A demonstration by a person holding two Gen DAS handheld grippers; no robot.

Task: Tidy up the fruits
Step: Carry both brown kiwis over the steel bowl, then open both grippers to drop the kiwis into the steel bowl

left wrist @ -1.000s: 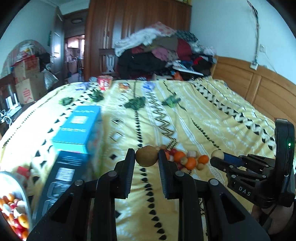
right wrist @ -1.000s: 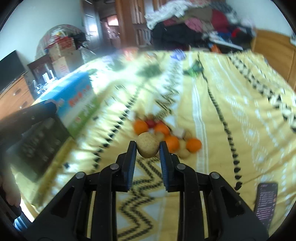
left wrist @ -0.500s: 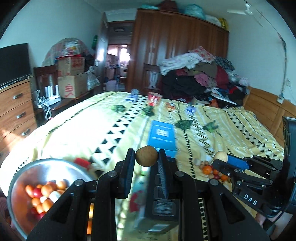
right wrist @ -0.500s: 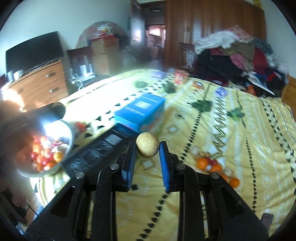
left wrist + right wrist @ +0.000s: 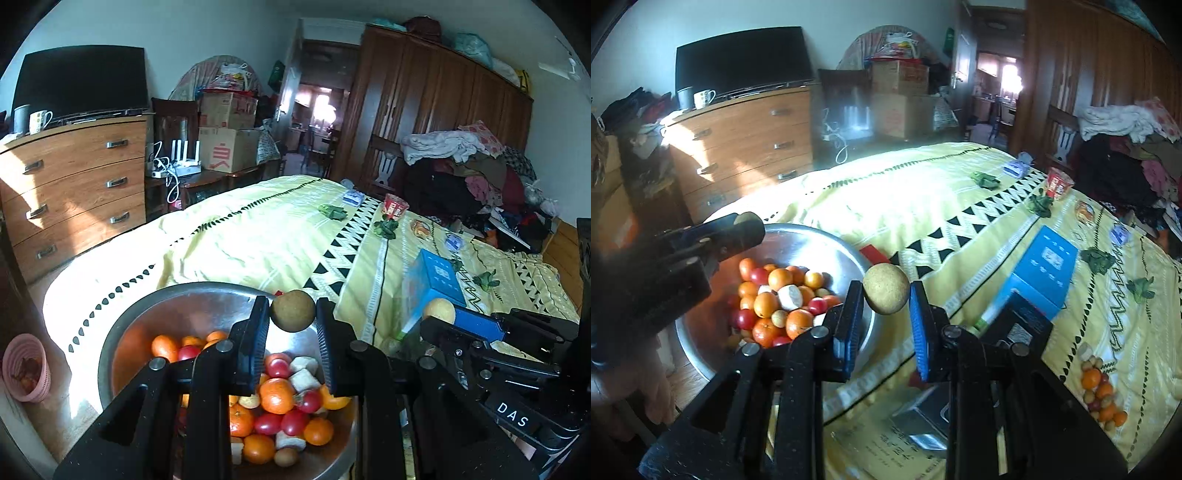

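My left gripper (image 5: 291, 314) is shut on a small round brown fruit (image 5: 293, 311) and holds it above the steel bowl (image 5: 177, 299), which holds several oranges, red fruits and pale pieces. My right gripper (image 5: 886, 295) is shut on a similar tan round fruit (image 5: 886, 293), just right of the bowl's rim (image 5: 812, 236). The right gripper also shows in the left wrist view (image 5: 439, 314), and the left gripper in the right wrist view (image 5: 746, 227). A small pile of loose fruit (image 5: 1099, 391) lies on the yellow bedspread at the right.
A blue box (image 5: 1043, 273) and a dark box (image 5: 1015, 325) lie on the bed beside the bowl. Green leaves (image 5: 1097, 258), a red cup (image 5: 1058, 184) and small packets lie farther back. A wooden dresser (image 5: 74, 184) stands left; a pink basket (image 5: 26, 365) sits on the floor.
Both grippers have swung left from the loose fruit pile to the steel bowl, each still holding its fruit. The bowl now lies under the left gripper.
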